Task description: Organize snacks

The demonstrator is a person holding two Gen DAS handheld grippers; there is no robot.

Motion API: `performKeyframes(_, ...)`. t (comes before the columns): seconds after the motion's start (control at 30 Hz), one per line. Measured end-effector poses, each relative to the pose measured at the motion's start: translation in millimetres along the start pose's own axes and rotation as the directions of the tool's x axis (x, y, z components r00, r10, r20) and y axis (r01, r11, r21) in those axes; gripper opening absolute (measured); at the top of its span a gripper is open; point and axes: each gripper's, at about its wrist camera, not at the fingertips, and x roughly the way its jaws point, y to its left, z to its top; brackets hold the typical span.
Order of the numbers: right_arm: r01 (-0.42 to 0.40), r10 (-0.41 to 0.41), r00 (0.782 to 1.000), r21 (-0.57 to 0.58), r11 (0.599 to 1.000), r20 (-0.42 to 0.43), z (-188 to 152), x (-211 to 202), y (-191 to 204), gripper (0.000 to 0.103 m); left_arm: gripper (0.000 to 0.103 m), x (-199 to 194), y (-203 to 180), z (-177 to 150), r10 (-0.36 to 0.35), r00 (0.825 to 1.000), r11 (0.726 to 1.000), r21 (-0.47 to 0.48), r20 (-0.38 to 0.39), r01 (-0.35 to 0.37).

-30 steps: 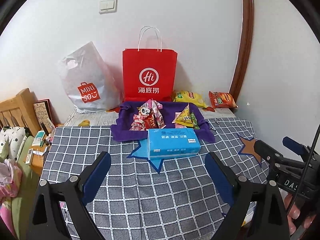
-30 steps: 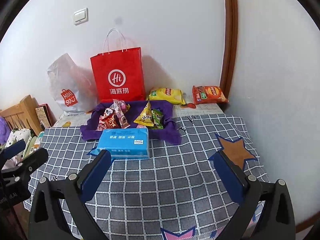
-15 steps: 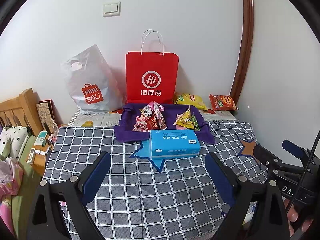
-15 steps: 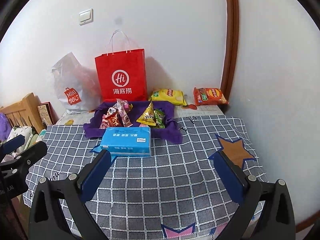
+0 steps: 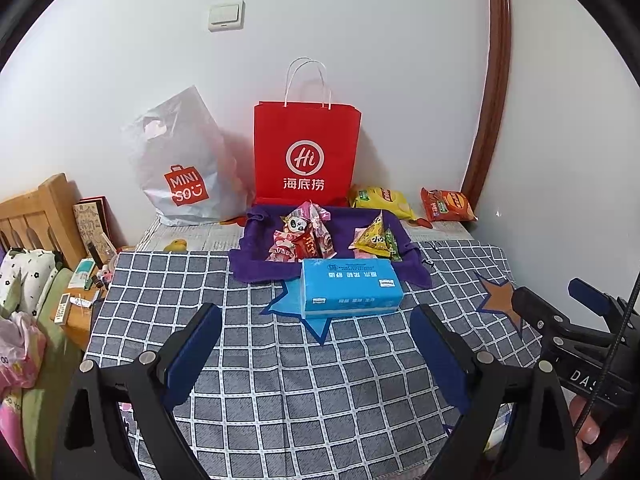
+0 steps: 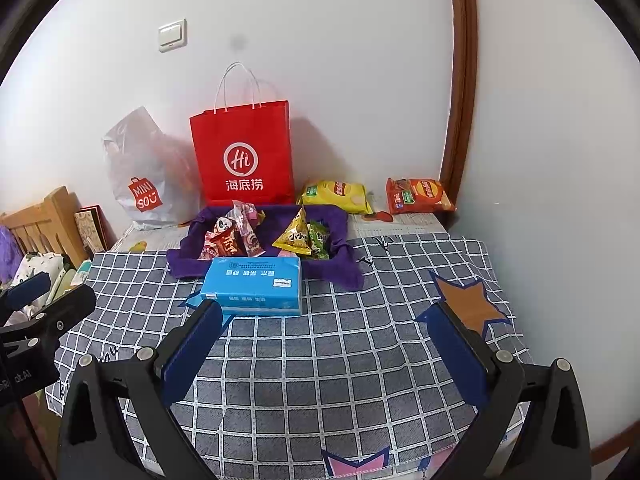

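I am holding both tools spread open and empty: the right tool (image 6: 326, 334) is sitting nearer the chip bags (image 6: 418, 196), lying far ahead-right, long axes crosswise; the left tool (image 5: 316, 330) is hovering.

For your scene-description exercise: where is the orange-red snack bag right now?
In both wrist views the orange-red snack bag lies at the table's far right, beside the yellow chip bag and by the brown door frame.

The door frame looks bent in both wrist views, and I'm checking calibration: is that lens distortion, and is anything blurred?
Left wrist view: fisheye bows the door frame; the tissue box is sharp. Right wrist view: same bowing, black corner vignette, red bag sharp.
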Motion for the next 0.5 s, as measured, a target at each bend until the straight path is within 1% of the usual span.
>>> performKeyframes(0.5, 0.003, -0.003, 1.0, 0.0, 1.0, -0.003, 0.1, -1.2, -0.3, 0.101, 0.095, 0.8, 2.5, -1.5, -0.001, 1.0, 1.0, -0.009, 0.003, 0.002)
